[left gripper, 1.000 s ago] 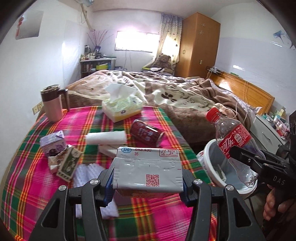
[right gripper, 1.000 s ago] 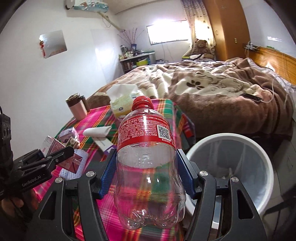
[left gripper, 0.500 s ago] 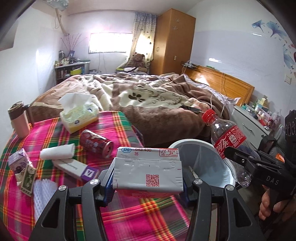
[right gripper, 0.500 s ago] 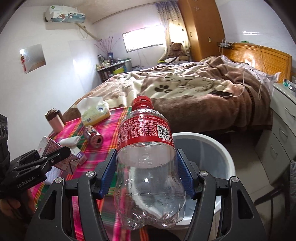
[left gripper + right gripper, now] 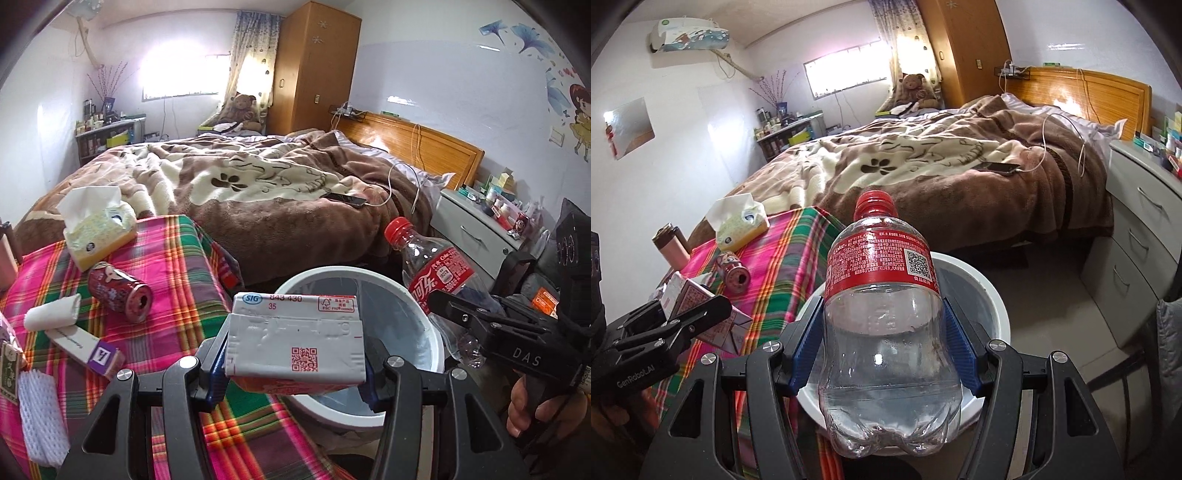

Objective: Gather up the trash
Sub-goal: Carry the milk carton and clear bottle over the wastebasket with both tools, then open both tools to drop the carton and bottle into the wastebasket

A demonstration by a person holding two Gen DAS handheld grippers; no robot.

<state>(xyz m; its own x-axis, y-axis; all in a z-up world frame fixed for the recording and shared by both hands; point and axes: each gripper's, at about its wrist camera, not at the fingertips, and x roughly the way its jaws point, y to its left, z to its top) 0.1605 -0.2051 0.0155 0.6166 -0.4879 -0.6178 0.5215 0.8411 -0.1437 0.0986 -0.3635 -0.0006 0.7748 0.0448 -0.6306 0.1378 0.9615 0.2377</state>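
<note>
Bottle point(image 5: 886, 325) upright, cap up; carton point(image 5: 295, 339) apparently lying crosswise

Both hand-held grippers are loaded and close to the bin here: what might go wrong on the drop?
The carton in the left hand-held gripper sits over the near rim of the white bin, by the tablecloth; released now, it may catch the rim and fall outside. The right hand-held gripper holds the cola bottle close beside it, so they may collide.
</note>
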